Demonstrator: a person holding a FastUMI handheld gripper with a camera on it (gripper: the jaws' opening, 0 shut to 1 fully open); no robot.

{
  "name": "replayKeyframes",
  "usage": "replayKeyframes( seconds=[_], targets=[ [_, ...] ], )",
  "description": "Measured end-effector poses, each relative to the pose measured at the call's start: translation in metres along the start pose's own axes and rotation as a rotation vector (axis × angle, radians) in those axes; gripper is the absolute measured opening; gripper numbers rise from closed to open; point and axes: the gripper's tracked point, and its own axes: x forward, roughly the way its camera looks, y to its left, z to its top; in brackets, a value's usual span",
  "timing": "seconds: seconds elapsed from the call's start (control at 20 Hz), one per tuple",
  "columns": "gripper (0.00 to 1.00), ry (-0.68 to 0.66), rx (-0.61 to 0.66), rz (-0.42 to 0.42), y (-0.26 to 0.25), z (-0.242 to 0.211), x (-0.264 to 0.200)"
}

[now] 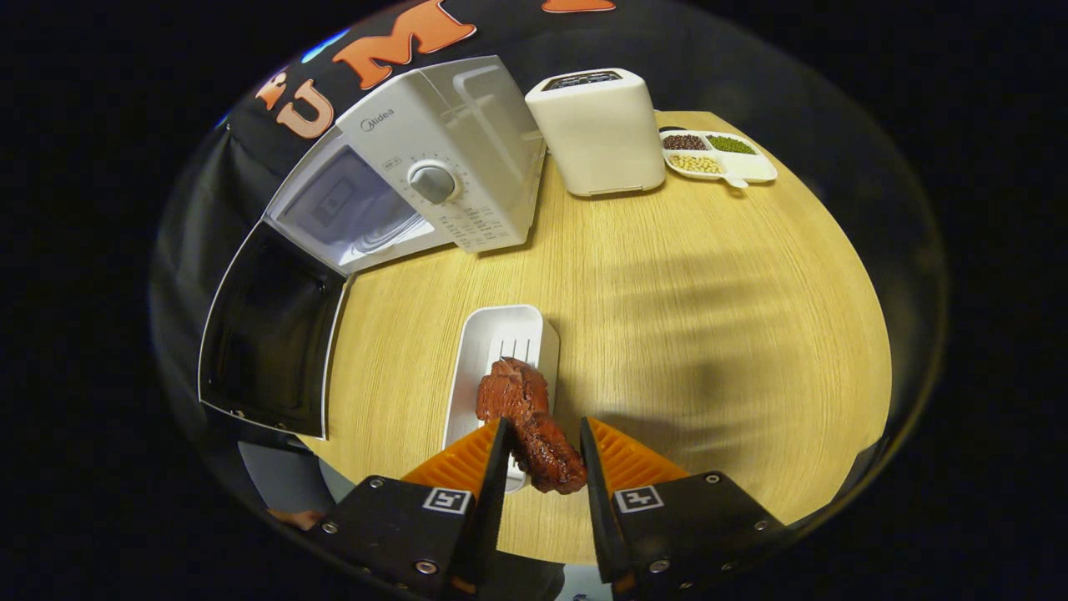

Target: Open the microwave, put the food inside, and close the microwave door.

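While the microwave [442, 179] stands in the upper left of the frame with its door [271, 334] already swung wide open, the food has yet to go in. The door hangs out toward the left, dark glass facing the camera, and the pale lit cavity [350, 209] shows behind it, with nothing visible inside.

At the bottom centre of the frame, the gripper [542, 455] holds a reddish-brown piece of meat [530, 421]. Its fingers are drawn in narrow and appear to press on the meat from both sides, with the far end of the piece poking out ahead of the tips. The meat appears lifted slightly above a white rectangular tray [501, 351], which lies on the wooden counter [709, 292] just beyond the fingers; whether the meat touches the tray cannot be told for sure.

Judged from this, the first step, opening the door, is done, and the food is picked up or nearly so. What remains is to carry the meat up and left to the open cavity, set it inside, let go, and then push the door shut.

Further back, at the upper centre of the frame, a cream-coloured toaster [596, 129] stands beside the microwave. To its right sits a small divided dish [722, 159] of dried beans. Neither is in the way of the path to the microwave.
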Motion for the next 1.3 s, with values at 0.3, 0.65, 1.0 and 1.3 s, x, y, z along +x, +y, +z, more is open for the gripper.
replayKeyframes(
  seconds=[0.3, 0.65, 1.0, 1.3],
  targets=[
    [0.31, 0.003, -0.025, 0.044, 0.030, -0.008, -0.008],
    [0.11, -0.030, 0.020, 0.012, 0.050, -0.015, -0.013],
    [0.09, -0.191, 0.143, 0.005, 0.081, 0.006, -0.042],
    [0.10, -0.240, 0.133, 0.116, 0.157, 0.018, -0.038]
  ],
)
